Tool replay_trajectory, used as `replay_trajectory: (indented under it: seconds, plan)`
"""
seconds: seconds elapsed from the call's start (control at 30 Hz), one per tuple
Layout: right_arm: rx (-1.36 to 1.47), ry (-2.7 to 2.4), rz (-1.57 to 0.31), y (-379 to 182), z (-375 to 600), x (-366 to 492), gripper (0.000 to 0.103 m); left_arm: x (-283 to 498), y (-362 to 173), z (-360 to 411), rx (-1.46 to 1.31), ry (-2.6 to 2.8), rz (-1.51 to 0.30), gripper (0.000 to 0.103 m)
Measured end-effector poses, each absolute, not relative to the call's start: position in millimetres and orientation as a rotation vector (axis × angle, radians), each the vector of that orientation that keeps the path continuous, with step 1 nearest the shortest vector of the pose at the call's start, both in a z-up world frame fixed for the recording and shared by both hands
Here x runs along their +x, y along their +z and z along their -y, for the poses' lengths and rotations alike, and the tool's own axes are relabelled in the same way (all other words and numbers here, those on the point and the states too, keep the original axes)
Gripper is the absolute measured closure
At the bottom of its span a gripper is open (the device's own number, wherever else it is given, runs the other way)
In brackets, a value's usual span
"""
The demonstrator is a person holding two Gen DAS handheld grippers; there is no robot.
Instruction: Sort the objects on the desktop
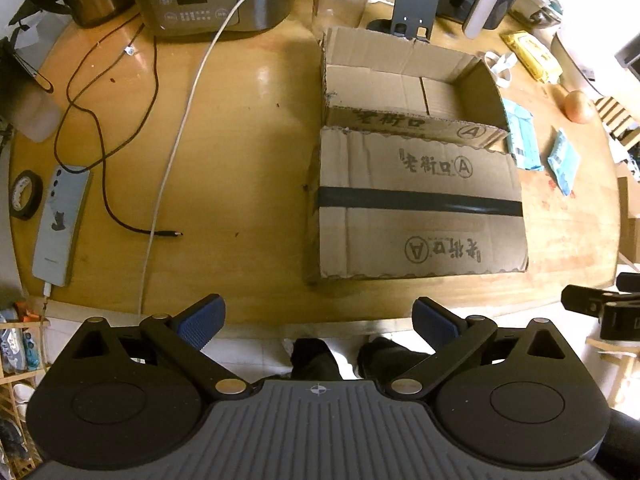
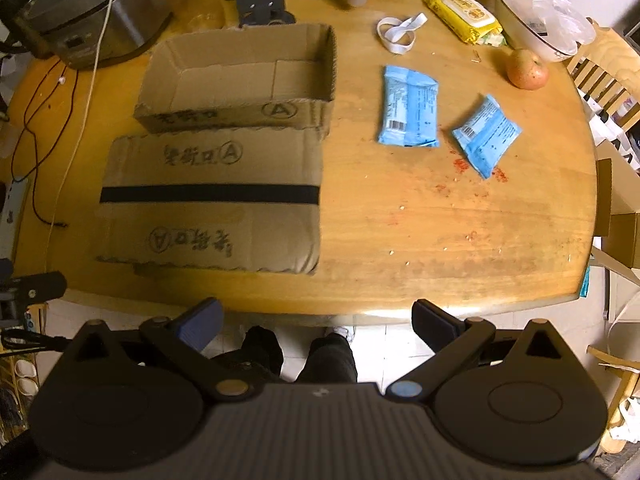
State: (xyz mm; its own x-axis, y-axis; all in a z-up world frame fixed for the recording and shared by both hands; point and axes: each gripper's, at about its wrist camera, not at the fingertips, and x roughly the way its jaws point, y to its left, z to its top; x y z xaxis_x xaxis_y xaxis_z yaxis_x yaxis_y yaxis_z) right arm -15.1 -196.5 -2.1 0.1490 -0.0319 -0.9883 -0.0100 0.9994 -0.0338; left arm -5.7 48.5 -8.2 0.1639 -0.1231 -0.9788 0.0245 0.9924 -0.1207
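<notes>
Fingers wide apart, nothing held on your left gripper (image 1: 318, 316) and right gripper (image 2: 316, 316); both short of the table (image 2: 400, 240), box (image 2: 240, 76) beyond.

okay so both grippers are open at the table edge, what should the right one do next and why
Probably reach the right gripper forward toward the nearer blue packet. Both grippers are open and hold nothing, the cardboard box looks empty, and two blue packets lie loose on the table to its right.
</notes>
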Motion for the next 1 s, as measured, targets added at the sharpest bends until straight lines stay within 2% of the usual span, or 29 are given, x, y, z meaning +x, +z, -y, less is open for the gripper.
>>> replay_trajectory:
  seconds: [1.0]
  plan:
    - [-0.038, 0.033, -1.425, 0, 215, -9, 0.0, -6, -3, -19, -0.064, -0.072, -1.41, 0.0]
